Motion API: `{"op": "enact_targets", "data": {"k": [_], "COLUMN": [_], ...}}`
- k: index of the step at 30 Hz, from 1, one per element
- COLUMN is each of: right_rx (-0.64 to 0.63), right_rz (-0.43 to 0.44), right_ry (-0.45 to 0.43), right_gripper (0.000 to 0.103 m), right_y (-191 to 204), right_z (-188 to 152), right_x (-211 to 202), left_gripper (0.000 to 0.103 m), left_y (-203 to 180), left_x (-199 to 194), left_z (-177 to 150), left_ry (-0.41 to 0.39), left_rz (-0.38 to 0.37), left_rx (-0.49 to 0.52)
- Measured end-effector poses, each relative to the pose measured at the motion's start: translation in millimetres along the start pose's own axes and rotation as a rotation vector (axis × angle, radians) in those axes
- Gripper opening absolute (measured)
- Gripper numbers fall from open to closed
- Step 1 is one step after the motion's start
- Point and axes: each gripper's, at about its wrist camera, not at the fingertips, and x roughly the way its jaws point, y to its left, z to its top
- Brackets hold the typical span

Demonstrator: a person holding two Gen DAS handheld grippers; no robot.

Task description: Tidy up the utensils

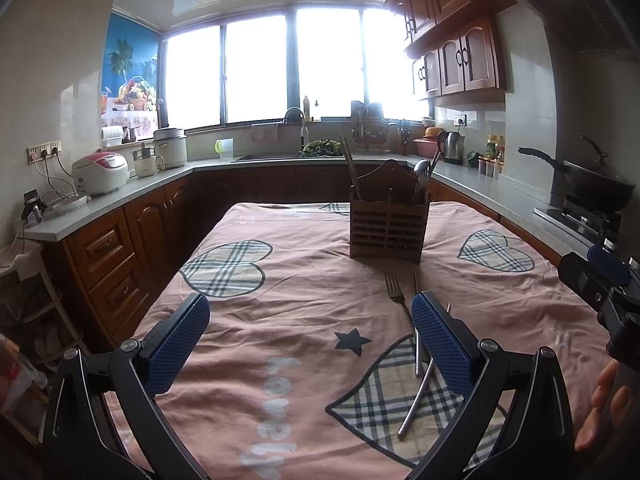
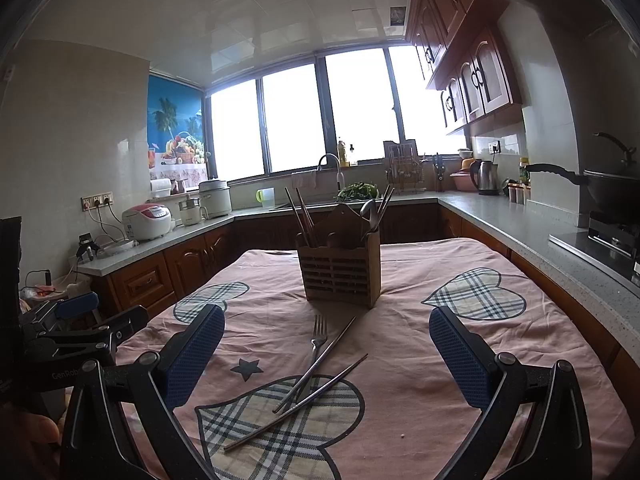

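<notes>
A wooden utensil holder [image 1: 386,227] [image 2: 339,272] stands on the pink cloth-covered table [image 1: 296,320] [image 2: 400,360], with chopsticks and a spoon in it. A metal fork [image 2: 316,344] [image 1: 394,292] and two metal chopsticks [image 2: 298,400] [image 1: 416,396] lie crossed on the cloth in front of it. My left gripper [image 1: 310,340] is open and empty; its right finger hides part of the utensils. My right gripper [image 2: 326,354] is open and empty, above the fork and chopsticks. The other gripper shows at each view's edge [image 1: 600,284] [image 2: 80,332].
Grey kitchen counters [image 1: 120,200] [image 2: 520,232] run around the table. Rice cookers [image 1: 100,172], a sink with greens [image 2: 356,192], a kettle [image 2: 486,178] and a wok on the stove [image 1: 592,188] stand on them.
</notes>
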Motion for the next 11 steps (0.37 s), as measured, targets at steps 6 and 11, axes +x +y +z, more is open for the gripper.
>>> {"op": "enact_targets", "data": {"k": [6, 11], "right_rx": [0.002, 0.006], "right_rz": [-0.001, -0.007], "right_ry": [0.007, 0.025], "right_gripper": [0.103, 0.103], "right_y": [-1.9, -5.1], "right_z": [-1.4, -1.6], "right_x": [4.1, 10.2], "left_gripper": [0.103, 0.103], "left_y": [0.1, 0.4], "left_x": [2.9, 9.0], "left_z": [-0.1, 0.2], "left_ry": [0.003, 0.012], "left_rz": [-0.003, -0.014], "left_rx": [-0.002, -0.007]}}
